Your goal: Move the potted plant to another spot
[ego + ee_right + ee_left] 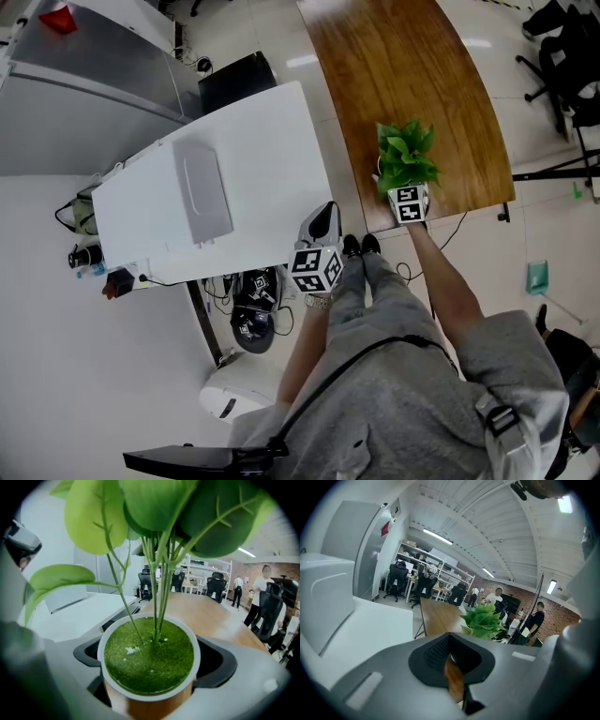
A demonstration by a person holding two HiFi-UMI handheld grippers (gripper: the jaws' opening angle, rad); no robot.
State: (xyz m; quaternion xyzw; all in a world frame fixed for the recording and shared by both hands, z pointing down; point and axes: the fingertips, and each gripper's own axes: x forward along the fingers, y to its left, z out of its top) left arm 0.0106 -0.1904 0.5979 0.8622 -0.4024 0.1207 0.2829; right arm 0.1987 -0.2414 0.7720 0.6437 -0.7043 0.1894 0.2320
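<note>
Now, at the far left the white desk (253, 141) is lying with a grey flat lid-like part (204, 192) on its top, and a wide bare area is showing around this part.

Just beside its near corner the left gripper (323, 223) is hanging over the floor. In the left gripper view its jaws are standing together with only a thin slit between them, and they are holding nothing.

More to the right, the right gripper (410, 199) is gripping the potted plant (405, 157). In the right gripper view the two jaws are pressing the white pot from both sides, just under its rim, and the green leaves are rising above. The plant is standing at the near edge of the wooden desk (403, 66). I cannot tell if the pot is touching the wood or is already a little lifted.

I am judging that the step in hand is the grasp and the beginning of the carry. The next move is calling for a straight lift with the pot kept upright, then a slow travel to a free place, perhaps the bare area of the white desk. The left gripper is standing between the two desks, so the path should be going around it.
</note>
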